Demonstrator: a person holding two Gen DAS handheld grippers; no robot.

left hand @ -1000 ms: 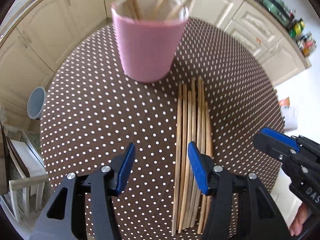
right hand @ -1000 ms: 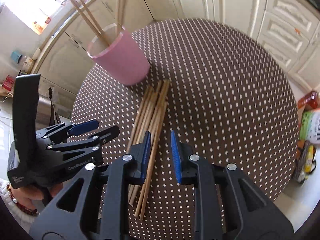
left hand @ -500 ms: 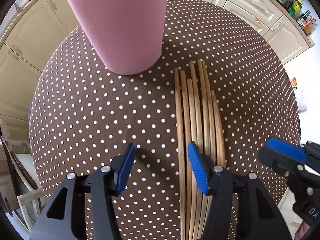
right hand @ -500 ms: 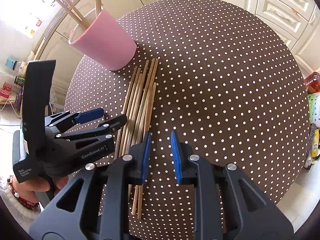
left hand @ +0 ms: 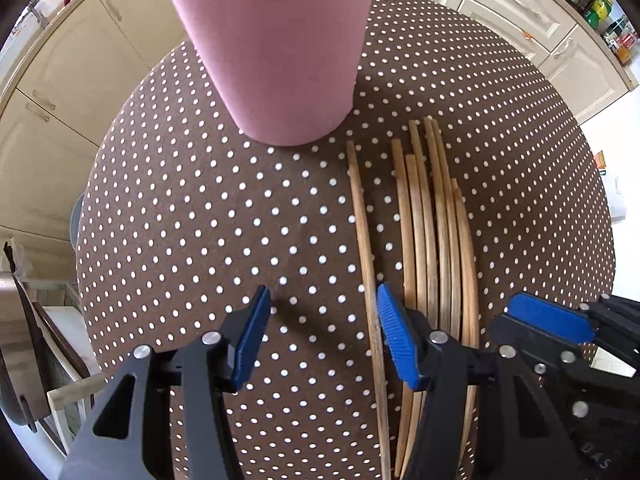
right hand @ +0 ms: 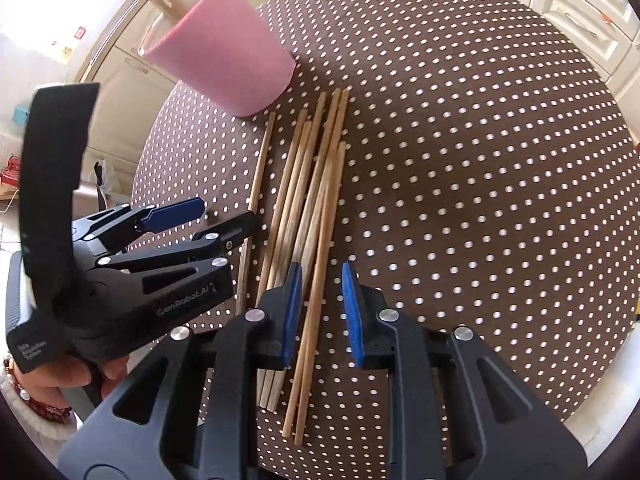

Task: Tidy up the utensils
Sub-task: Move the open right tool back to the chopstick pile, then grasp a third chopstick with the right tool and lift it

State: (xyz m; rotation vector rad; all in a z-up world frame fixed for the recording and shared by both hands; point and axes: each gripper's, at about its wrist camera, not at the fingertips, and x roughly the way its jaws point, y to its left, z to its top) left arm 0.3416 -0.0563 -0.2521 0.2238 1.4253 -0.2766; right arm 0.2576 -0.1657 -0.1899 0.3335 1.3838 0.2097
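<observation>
Your chopsticks (right hand: 308, 216) lie in a loose bundle on the desk (right hand: 480, 160), their far tips just short of the pink cup (right hand: 224, 64); one stick (left hand: 366, 248) has drifted apart from the rest, on the side away from your right gripper. The cup stands upright and already holds a few sticks (only their tops show, in the right view). Your left gripper (left hand: 320, 336) points down over the dotted cloth beside the bundle, fingers spread wide with nothing pinched; the lone stick runs just inside its right finger (left hand: 396, 340). Your right gripper (right hand: 320, 312) is set over the near end of the bundle, its fingers narrowly apart and straddling two sticks, though the pads do not press them.
</observation>
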